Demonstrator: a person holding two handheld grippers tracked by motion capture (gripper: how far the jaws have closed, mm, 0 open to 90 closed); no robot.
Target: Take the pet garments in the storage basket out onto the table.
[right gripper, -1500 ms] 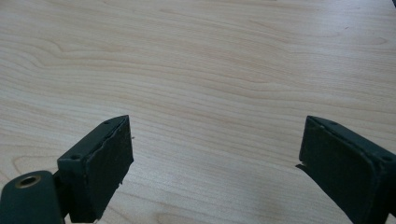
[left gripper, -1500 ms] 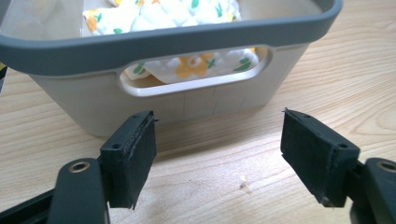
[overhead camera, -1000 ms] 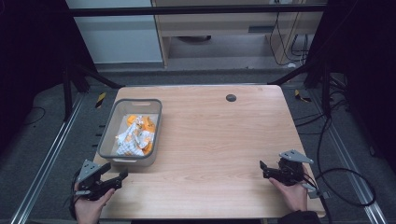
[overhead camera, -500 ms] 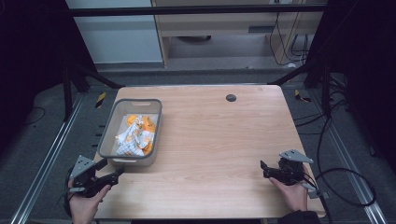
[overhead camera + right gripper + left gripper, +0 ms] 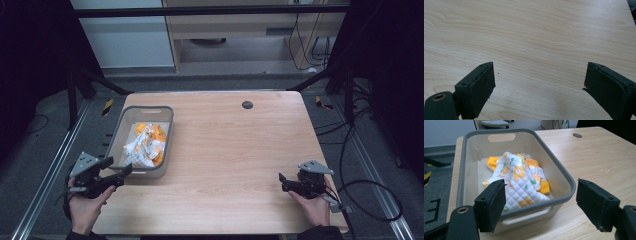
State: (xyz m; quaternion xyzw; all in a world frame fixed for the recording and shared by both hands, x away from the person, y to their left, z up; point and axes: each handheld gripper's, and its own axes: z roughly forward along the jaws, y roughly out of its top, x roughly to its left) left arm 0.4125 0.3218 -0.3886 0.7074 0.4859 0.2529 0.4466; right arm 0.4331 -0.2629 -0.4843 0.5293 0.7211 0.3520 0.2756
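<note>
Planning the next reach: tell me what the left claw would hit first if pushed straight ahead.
Probably the near wall of the grey bin: the open left claw points straight at it. The quilted floral cloth lies inside, beyond it.

one wooden table (image 5: 225, 150). one grey plastic bin (image 5: 119, 131) on it, with two slot handles, one in each end wall. in the bin, quilted cloth (image 5: 520, 182), white with orange flowers, bunched so the number of pieces cannot be told. one dark round grommet (image 5: 247, 104) in the tabletop. two hand-held grippers: left gripper (image 5: 120, 173), right gripper (image 5: 283, 182).
</note>
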